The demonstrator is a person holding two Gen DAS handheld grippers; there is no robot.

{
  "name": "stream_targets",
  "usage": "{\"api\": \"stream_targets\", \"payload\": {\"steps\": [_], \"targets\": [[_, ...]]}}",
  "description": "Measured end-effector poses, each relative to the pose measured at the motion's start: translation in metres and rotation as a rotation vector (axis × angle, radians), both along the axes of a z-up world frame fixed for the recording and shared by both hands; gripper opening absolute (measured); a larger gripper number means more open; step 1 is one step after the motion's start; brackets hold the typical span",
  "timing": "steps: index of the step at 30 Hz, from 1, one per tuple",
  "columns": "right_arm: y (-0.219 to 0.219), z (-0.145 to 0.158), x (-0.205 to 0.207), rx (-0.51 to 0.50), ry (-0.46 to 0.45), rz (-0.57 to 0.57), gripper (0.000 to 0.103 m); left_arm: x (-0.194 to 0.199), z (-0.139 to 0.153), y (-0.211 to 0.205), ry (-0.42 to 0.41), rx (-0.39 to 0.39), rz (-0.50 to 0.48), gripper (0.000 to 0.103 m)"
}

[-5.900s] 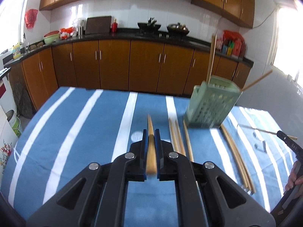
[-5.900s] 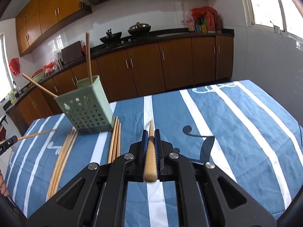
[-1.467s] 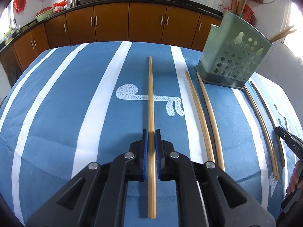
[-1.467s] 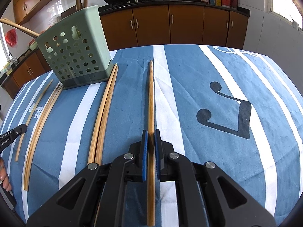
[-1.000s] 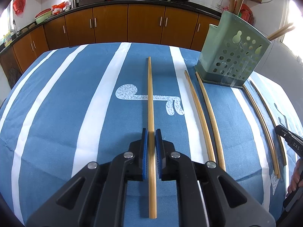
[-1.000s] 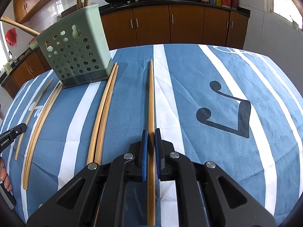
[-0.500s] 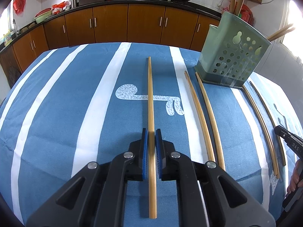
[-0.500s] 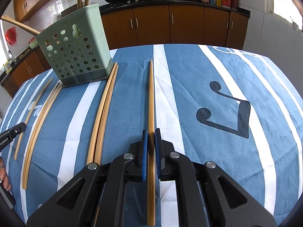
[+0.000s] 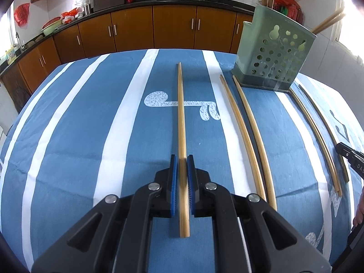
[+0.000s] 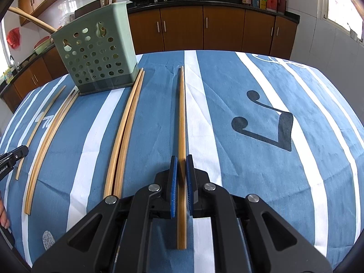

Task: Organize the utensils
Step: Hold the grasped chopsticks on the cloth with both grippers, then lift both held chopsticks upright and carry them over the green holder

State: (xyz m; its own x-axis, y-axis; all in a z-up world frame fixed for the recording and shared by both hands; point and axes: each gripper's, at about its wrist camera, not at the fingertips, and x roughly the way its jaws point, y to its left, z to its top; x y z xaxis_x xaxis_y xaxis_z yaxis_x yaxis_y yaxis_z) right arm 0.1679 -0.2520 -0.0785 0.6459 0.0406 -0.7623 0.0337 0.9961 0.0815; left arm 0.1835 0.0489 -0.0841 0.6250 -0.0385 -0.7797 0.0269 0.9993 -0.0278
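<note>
The bench (image 9: 68, 136), covered by a blue cloth with white stripes, fills the lower two thirds of both views. Brown kitchen cabinets (image 9: 173, 27) are seen along the top of both frames.

A green perforated holder (image 9: 273, 52) stands upright on the cloth, at the upper right of the left wrist view and the upper left of the right wrist view (image 10: 97, 56). Several chopsticks are seen projecting from its top.

The left claw (image 9: 182, 179) occupies the lower centre of its frame. Its blue pads are closed to a narrow gap, with a bamboo chopstick (image 9: 180, 113) gripped between them. The stick runs up the centre of the frame, its thin end pointing toward the cabinets; whether it rests on the cloth cannot be told.

The right claw (image 10: 181, 179) is seen in the same pose at the lower centre of its frame, pads nearly together and clamped on a second chopstick (image 10: 181, 118) that runs up the centre.

A loose pair of chopsticks (image 9: 245, 132) lies on the cloth just beside the holder, right of centre in the left view. A further pair (image 9: 316, 127) is seen nearer the right edge.
</note>
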Motion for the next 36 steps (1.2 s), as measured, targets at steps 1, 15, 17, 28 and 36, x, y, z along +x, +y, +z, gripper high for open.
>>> {"api": "stream_targets", "payload": {"steps": [1,15,17,28,36], "targets": [[0.000,0.000,-0.001,0.001,0.000,0.000,0.009,-0.001,0.000,0.000,0.000,0.000,0.001,0.011],[-0.008,0.024,-0.019,0.041,-0.083,-0.004,0.008,-0.016,0.021,0.005,-0.032,0.005,-0.022,0.008],[-0.011,0.034,-0.022,0.048,-0.113,-0.010,0.008,-0.020,0.032,0.008,-0.060,-0.001,-0.019,0.008],[-0.022,0.071,-0.029,0.060,-0.198,-0.005,0.009,-0.029,0.090,0.013,-0.217,-0.037,-0.006,0.008],[-0.019,0.018,-0.029,0.025,-0.013,0.009,0.031,-0.030,0.084,0.015,-0.196,-0.040,0.000,0.008]]}}
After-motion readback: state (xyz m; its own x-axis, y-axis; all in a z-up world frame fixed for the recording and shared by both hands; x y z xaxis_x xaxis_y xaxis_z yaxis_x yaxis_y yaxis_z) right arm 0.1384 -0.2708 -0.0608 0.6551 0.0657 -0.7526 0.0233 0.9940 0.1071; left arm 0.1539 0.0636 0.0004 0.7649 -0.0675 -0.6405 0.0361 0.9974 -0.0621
